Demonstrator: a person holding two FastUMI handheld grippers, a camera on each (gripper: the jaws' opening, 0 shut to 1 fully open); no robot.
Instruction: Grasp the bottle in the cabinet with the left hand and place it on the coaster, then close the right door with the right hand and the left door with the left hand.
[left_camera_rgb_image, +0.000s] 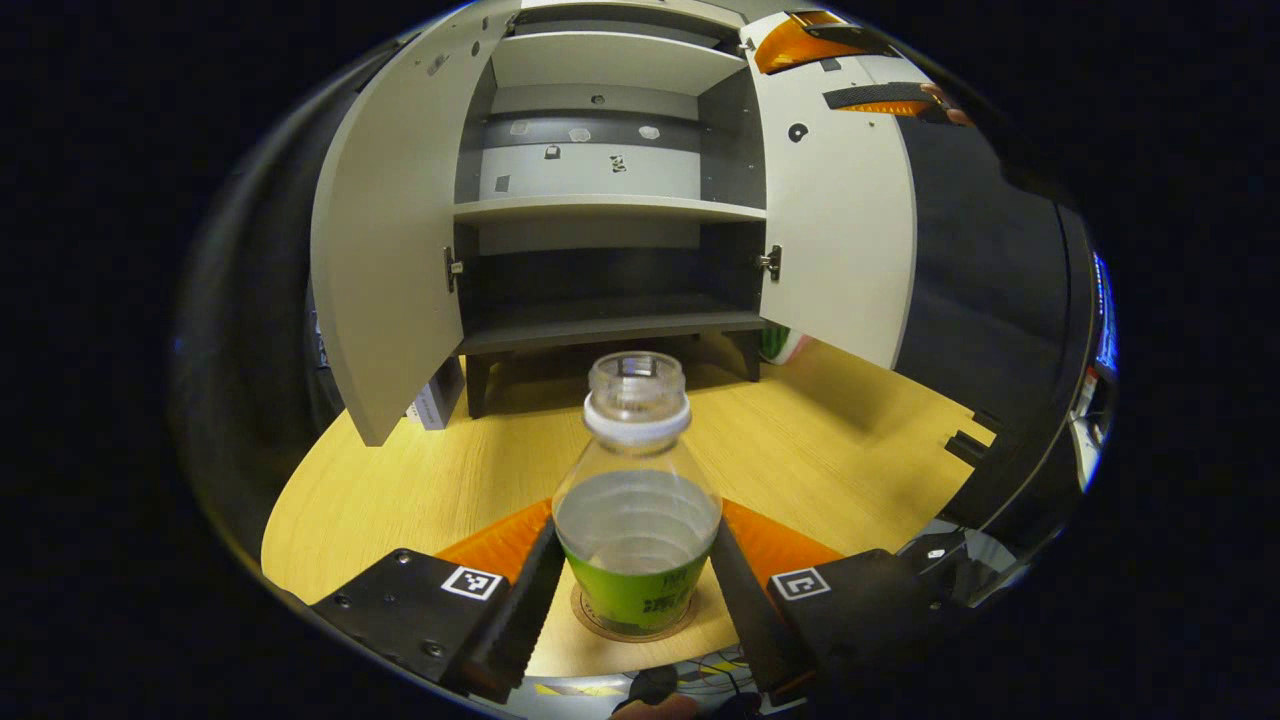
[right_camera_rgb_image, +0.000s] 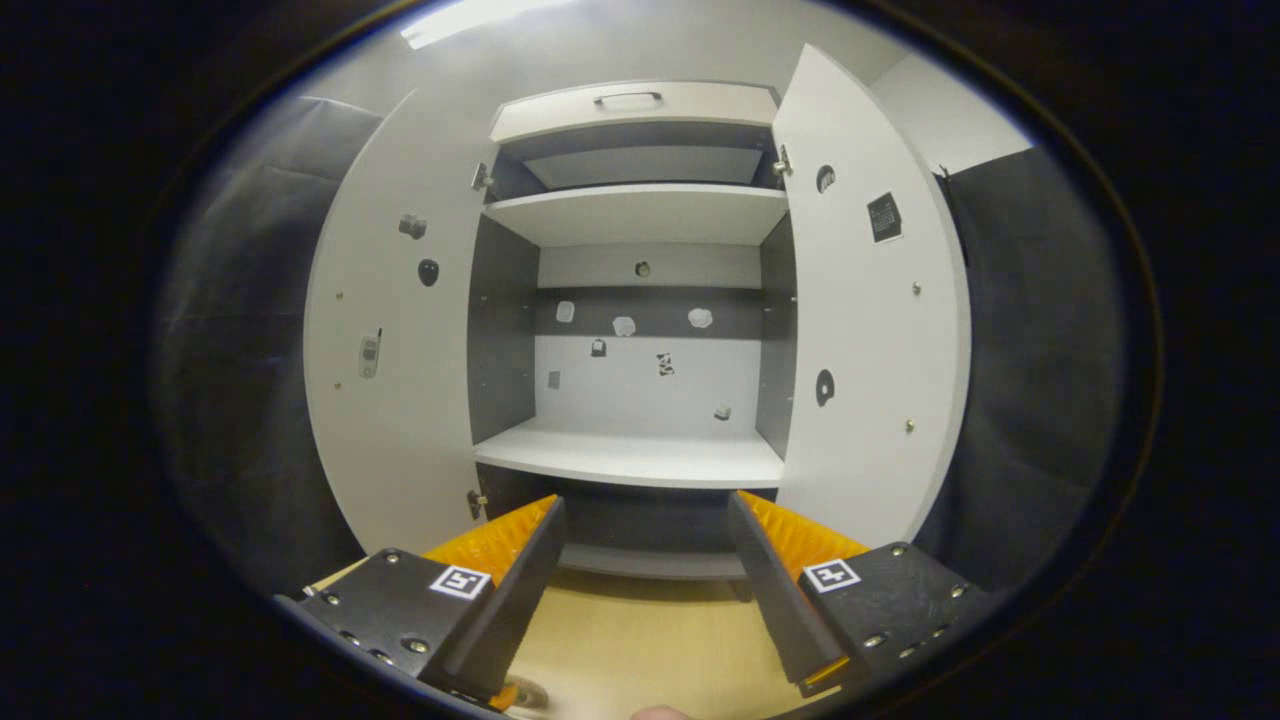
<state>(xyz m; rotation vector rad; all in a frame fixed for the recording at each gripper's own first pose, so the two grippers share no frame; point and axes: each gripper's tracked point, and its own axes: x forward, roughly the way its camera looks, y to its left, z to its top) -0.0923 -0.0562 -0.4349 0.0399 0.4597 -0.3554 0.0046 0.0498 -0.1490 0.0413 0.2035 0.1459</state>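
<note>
A clear bottle (left_camera_rgb_image: 637, 500) with a green label and no cap stands upright on the round coaster (left_camera_rgb_image: 590, 620) on the wooden table. My left gripper (left_camera_rgb_image: 632, 600) is shut on it, both fingers against the label. Behind it the grey cabinet (left_camera_rgb_image: 610, 210) stands with bare shelves, its left door (left_camera_rgb_image: 385, 230) and right door (left_camera_rgb_image: 840, 230) both swung wide. My right gripper (left_camera_rgb_image: 830, 70) is up at the right door's top edge in the left gripper view. In the right gripper view that gripper (right_camera_rgb_image: 645, 590) is open and holds nothing, facing the cabinet (right_camera_rgb_image: 640, 450) between the left door (right_camera_rgb_image: 400, 380) and right door (right_camera_rgb_image: 870, 350).
The wooden table (left_camera_rgb_image: 400, 490) runs out in front of the cabinet. A small box (left_camera_rgb_image: 435, 400) sits behind the left door's lower corner. A green and white object (left_camera_rgb_image: 782, 345) lies behind the right door. Black cloth walls close in both sides.
</note>
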